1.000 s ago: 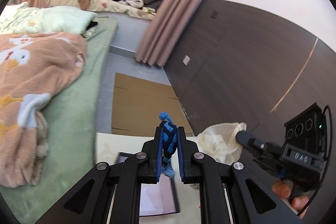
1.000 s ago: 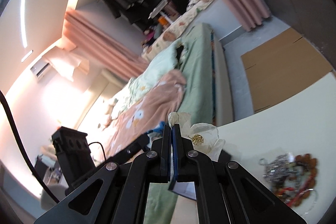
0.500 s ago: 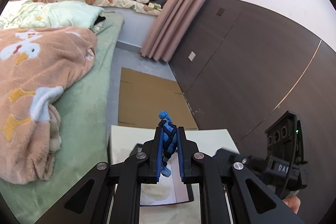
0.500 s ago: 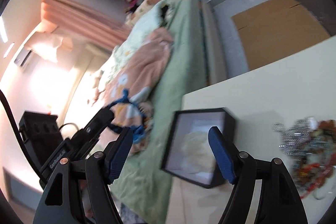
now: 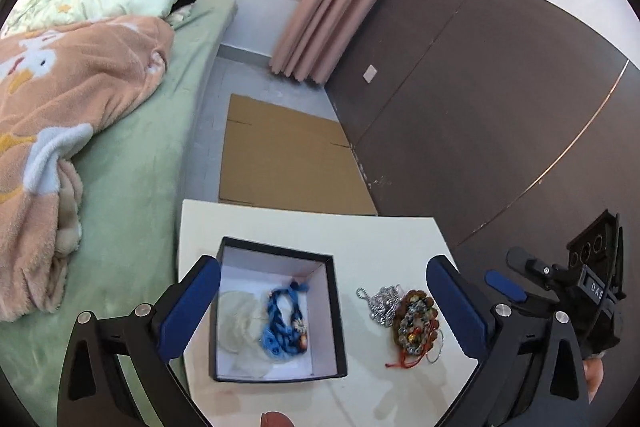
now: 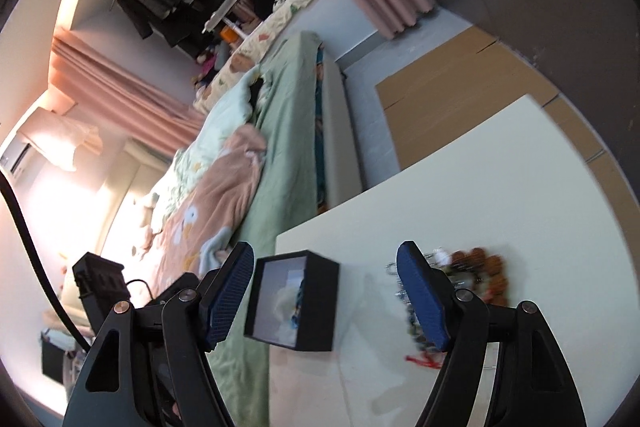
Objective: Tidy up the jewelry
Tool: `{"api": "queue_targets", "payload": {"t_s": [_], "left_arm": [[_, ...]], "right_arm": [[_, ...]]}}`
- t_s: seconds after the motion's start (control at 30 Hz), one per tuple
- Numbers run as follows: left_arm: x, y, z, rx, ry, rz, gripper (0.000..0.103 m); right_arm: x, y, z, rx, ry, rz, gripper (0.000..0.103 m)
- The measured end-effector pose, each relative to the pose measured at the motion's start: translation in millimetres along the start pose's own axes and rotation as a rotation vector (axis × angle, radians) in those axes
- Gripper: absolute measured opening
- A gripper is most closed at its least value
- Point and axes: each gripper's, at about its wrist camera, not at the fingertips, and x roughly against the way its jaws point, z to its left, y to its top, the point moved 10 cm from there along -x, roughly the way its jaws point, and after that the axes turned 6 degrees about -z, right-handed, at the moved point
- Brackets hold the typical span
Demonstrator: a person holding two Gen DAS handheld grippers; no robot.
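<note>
Tongs of both hands stand spread and empty, the left tongs (image 5: 324, 303) having just opened over the black cardboard box (image 5: 338, 311) (blue braided cord (image 5: 285, 323) inside), while the right tongs (image 6: 325, 297) sit nearer the tangled bead-and-chain jewelry pile (image 5: 408, 319) just right of the box on the white counter (image 5: 320, 231).

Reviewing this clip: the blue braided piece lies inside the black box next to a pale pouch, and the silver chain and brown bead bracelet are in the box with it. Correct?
Not quite. The silver chain and brown bead bracelet lie on the white table, outside the black box, to its right in the left wrist view. The blue braided piece does lie inside beside the pale pouch.
</note>
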Motion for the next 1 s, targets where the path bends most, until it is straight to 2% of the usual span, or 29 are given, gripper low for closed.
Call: {"api": "queue_targets", "payload": {"t_s": [0.17,0.3,0.47,0.57,0.63,0.87,0.93,1.0], "left_arm": [[-10.6,-4.5,-16.7,-0.012,-0.006,0.0,0.103],[-18.4,-13.9,-42.8,-0.069,-0.029,0.006,0.103],[-29.6,-30.5,-73.8,-0.134,-0.08,0.027,0.101],[-37.9,-41.3,-86.8,-0.164,-0.104,0.05,0.09],[-45.3,-49.4,-92.3,-0.178,-0.11,0.074,0.079],[-70.1,-79.5,-108.9,-0.221,-0.133,0.166,0.06],[-78.1,-89.3,-110.8,-0.23,-0.132,0.194,0.057],[-85.2,-97.9,-111.6,-0.237,-0.127,0.217,0.051]], "right_arm": [[13.2,2.2,-31.5,-0.012,-0.12,0.015,0.075],[19.4,-3.0,-59.0,-0.063,-0.195,0.044,0.075],[23.8,-14.8,-82.7,-0.12,-0.229,0.071,0.075],[26.6,-15.4,-87.1,-0.133,-0.231,0.063,0.074],[29.0,-17.9,-90.4,-0.126,-0.239,0.06,0.074],[20.7,-30.5,-104.5,-0.115,-0.281,0.123,0.074],[16.6,-34.3,-110.8,-0.117,-0.295,0.145,0.069],[11.2,-41.2,-118.6,-0.128,-0.303,0.177,0.059]]}}
